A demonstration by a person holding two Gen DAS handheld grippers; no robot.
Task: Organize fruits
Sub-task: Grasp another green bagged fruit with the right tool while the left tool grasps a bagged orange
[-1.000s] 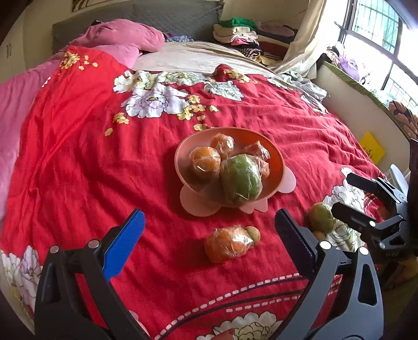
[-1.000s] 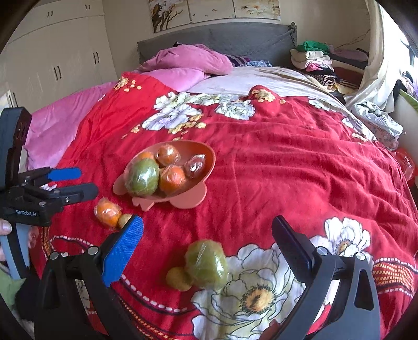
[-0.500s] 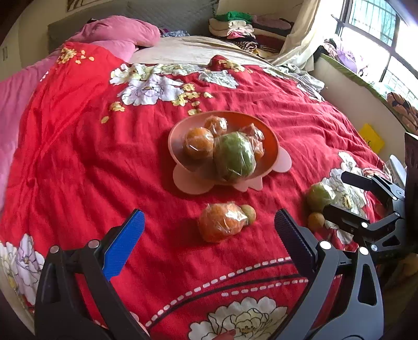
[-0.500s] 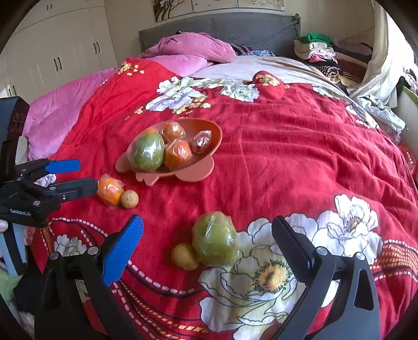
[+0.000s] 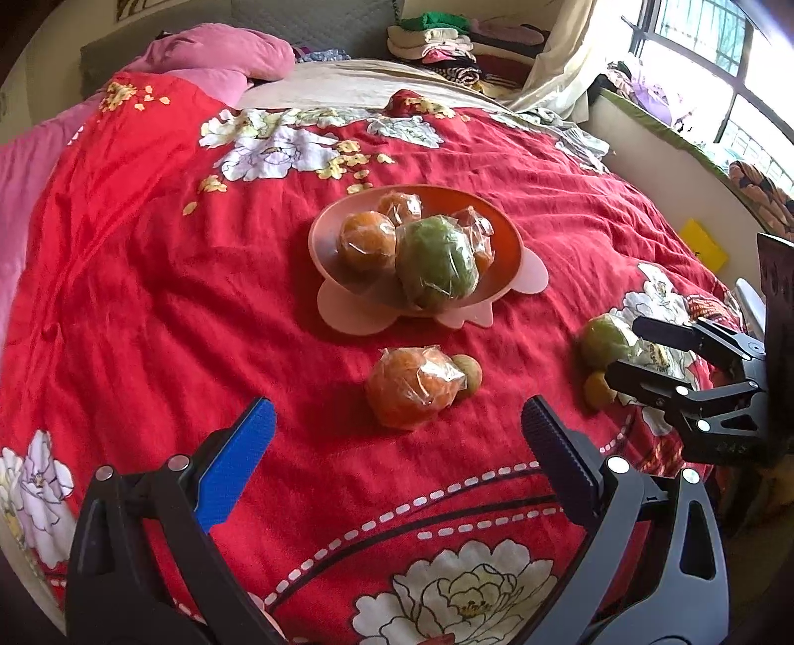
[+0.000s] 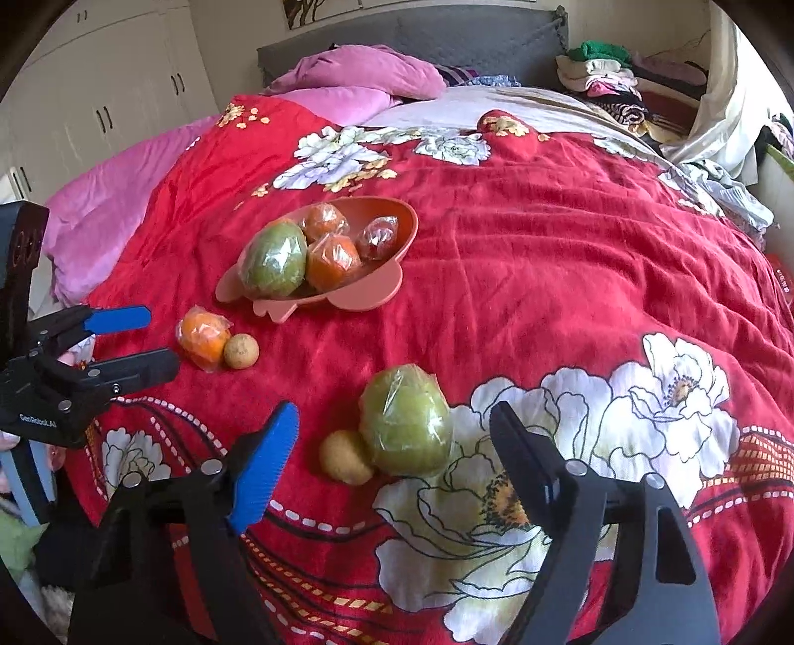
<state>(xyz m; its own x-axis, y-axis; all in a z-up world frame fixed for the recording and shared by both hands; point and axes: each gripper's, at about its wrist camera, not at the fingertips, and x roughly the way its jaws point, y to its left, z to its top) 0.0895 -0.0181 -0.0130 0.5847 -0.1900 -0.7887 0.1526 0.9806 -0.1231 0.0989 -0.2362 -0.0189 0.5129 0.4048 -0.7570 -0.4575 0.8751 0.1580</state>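
A pink bowl [image 5: 332, 233] on the red bedspread holds several plastic-wrapped fruits, among them a big green one [image 5: 436, 263]; the bowl also shows in the right wrist view [image 6: 397, 238]. A wrapped orange [image 5: 412, 387] and a small brown fruit [image 5: 469, 374] lie in front of my open, empty left gripper [image 5: 397, 436]. A wrapped green fruit [image 6: 404, 421] and a small yellow-brown fruit [image 6: 345, 456] lie just ahead of my open, empty right gripper [image 6: 392, 436]. The right gripper also shows in the left wrist view [image 5: 640, 352], beside the green fruit [image 5: 605, 340].
Pink pillows [image 6: 357, 74] and folded clothes [image 6: 610, 79] lie at the head of the bed. White wardrobes [image 6: 99, 99] stand on the left, a window [image 5: 694, 44] on the right. A yellow item [image 5: 702, 243] lies beside the bed.
Both grippers have moved forward and down toward the loose fruits, which now look larger and nearer. Both stay open. No fruit has moved.
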